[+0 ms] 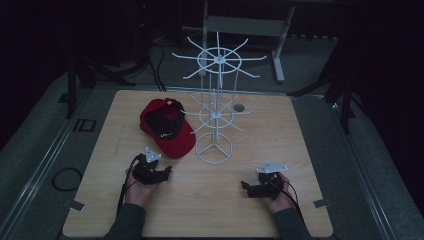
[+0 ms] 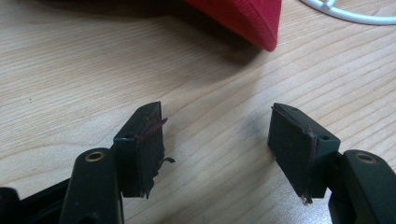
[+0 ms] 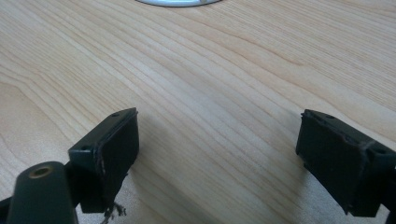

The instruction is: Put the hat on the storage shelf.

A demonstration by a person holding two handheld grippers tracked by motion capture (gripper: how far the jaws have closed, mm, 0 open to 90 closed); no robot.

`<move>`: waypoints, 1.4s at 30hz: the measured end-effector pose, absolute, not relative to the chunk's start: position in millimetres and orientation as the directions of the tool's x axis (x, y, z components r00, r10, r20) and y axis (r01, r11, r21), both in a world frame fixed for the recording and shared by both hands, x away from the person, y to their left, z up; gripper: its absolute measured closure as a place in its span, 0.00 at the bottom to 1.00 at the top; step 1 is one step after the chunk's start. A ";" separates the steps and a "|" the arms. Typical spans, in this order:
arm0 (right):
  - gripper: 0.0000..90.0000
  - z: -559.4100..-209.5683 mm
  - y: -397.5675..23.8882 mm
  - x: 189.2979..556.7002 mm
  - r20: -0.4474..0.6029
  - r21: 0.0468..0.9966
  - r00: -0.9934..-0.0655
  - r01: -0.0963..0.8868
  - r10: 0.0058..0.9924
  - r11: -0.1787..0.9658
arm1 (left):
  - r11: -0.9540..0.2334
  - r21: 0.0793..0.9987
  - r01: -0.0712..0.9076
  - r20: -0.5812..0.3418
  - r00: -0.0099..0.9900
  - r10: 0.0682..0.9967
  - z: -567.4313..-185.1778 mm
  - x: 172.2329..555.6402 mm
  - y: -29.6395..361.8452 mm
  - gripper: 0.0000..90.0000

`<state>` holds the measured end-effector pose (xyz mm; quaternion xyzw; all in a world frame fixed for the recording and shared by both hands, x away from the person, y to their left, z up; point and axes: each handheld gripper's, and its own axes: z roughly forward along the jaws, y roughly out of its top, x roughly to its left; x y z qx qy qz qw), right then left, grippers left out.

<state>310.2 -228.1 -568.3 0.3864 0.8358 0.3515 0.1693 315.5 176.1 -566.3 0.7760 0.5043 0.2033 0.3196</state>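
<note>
A red cap [image 1: 165, 127] lies on the wooden table [image 1: 280, 135], left of a white wire display stand [image 1: 216, 100] with hooked arms in two tiers. My left gripper [image 1: 162, 174] rests low on the table just in front of the cap, its jaws wide apart with nothing between them. In the left gripper view [image 2: 217, 135] the cap's brim [image 2: 247, 18] lies a short way ahead. My right gripper [image 1: 246, 187] sits at the front right, also open and empty; its own view [image 3: 217, 149] has the stand's round base [image 3: 177, 2] at the top edge.
The stand's ring base [image 1: 214, 149] sits mid-table between the two grippers. A small dark round mark [image 1: 239, 107] lies behind the stand. Cables [image 1: 65, 178] lie on the grey floor at the left. A table frame [image 1: 245, 25] stands behind.
</note>
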 end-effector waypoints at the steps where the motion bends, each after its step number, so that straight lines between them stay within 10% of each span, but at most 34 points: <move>1: 0.15 -568.3 -228.0 310.2 -0.011 0.719 -0.644 0.527 0.765 0.454 | -0.288 0.698 0.655 -0.007 0.408 0.913 -566.0 315.6 176.0 0.41; 10: 0.15 -568.3 -228.0 310.2 -0.011 0.719 -0.644 0.527 0.765 0.454 | -0.290 0.691 0.662 -0.007 0.408 0.913 -564.9 315.9 175.7 0.41; 15: 0.15 -568.2 -228.0 310.2 -0.011 0.718 -0.644 0.527 0.765 0.454 | -0.299 0.686 0.663 0.054 0.363 0.930 -560.3 313.5 176.7 0.57; 42: 0.15 -568.2 -227.7 310.8 -0.010 0.719 -0.643 0.528 0.766 0.453 | -0.176 0.721 0.670 -0.121 0.372 0.920 -523.5 338.8 175.5 0.52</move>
